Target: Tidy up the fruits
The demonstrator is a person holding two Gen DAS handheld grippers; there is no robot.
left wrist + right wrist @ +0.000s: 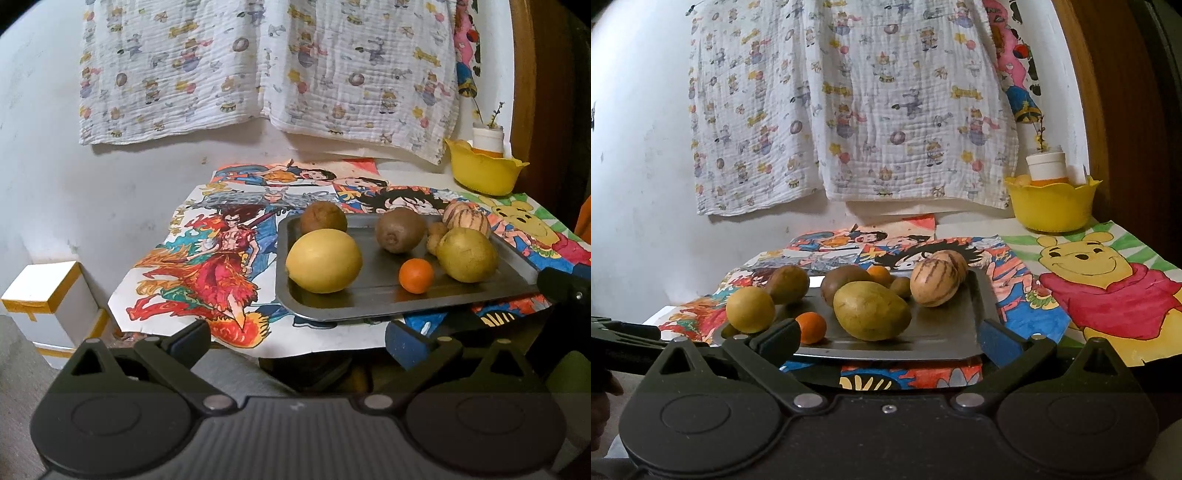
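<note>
Left wrist view first: the left gripper (297,341) sits at 6 o'clock with its jaws spread wide, nothing between them, hanging just off the near edge of the desk (332,341). Past it the metal tray (369,306) lies on the colored drawings (207,266), long axis running roughly 9 to 3 and tilting up toward 2 o'clock. Nearest on it, the big yellow lemon (324,260) lies on its side, long axis about 9 to 3, nub end toward 9. At 3 o'clock from it is the small orange (416,276), then the greenish mango (467,254), lying tilted with its long axis about 10 to 4. Behind those, a brown kiwi (400,229) mid-tray and another brown fruit (323,218) at the far left corner. A striped pepino (466,218) is at the far right. The right gripper's tip (563,288) pokes in at 3 o'clock by the tray's corner.

Right wrist view: the right gripper (888,341) is spread too, fingers straddling the tray's near edge (886,356), not pinching anything. Way back at 1 o'clock, a yellow bowl (1052,206) with a white jar (1046,166) behind it, and a printed cloth (849,103) on the wall.
</note>
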